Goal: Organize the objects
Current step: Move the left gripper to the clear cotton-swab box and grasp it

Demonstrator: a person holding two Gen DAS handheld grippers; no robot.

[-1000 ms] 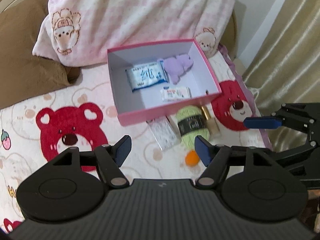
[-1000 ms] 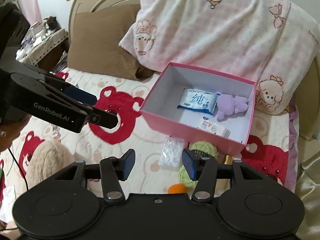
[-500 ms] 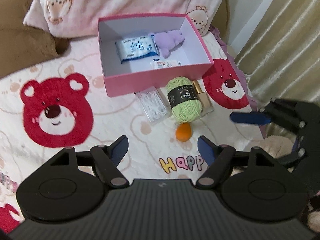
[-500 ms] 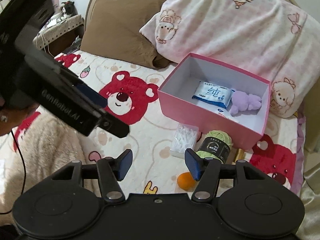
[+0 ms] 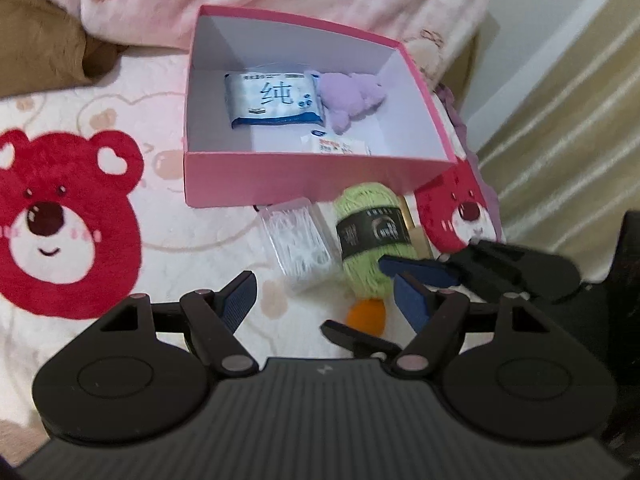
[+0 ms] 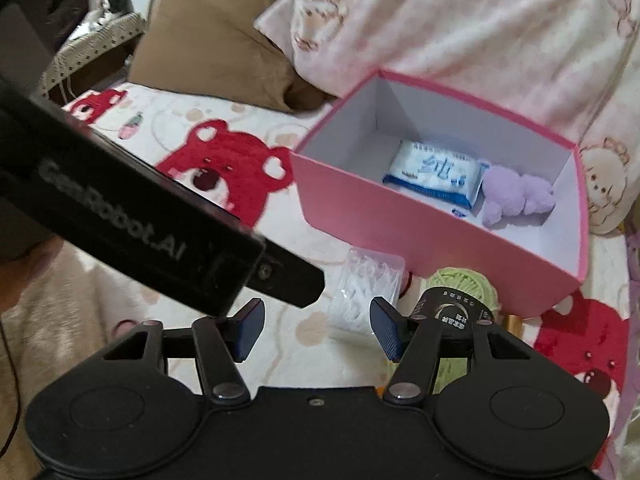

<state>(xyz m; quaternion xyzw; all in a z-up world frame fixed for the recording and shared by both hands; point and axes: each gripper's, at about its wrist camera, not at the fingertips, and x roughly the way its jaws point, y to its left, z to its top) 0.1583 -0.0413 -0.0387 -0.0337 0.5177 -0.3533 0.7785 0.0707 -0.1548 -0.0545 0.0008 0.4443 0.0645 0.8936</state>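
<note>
Both grippers hang low over the bedspread (image 5: 192, 240), the left gripper (image 5: 324, 294) and the right gripper (image 6: 318, 328) spread wide and gripping nothing. The green yarn (image 5: 370, 236), clear packet (image 5: 298, 240) and orange ball (image 5: 366, 314) lie just before the pink box (image 5: 304, 178). Inside it sit a tissue pack (image 5: 274, 98) and purple plush (image 5: 350, 98).

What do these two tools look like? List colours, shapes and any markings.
Both match: matte black plastic with a ribbed top, two round discs, and angled linkage arms with silver pivot pins. The left tool and right tool each end in two dark blue ribbed pads. The left tool's side carries white "GenRobot.AI" lettering. No cables show.
</note>
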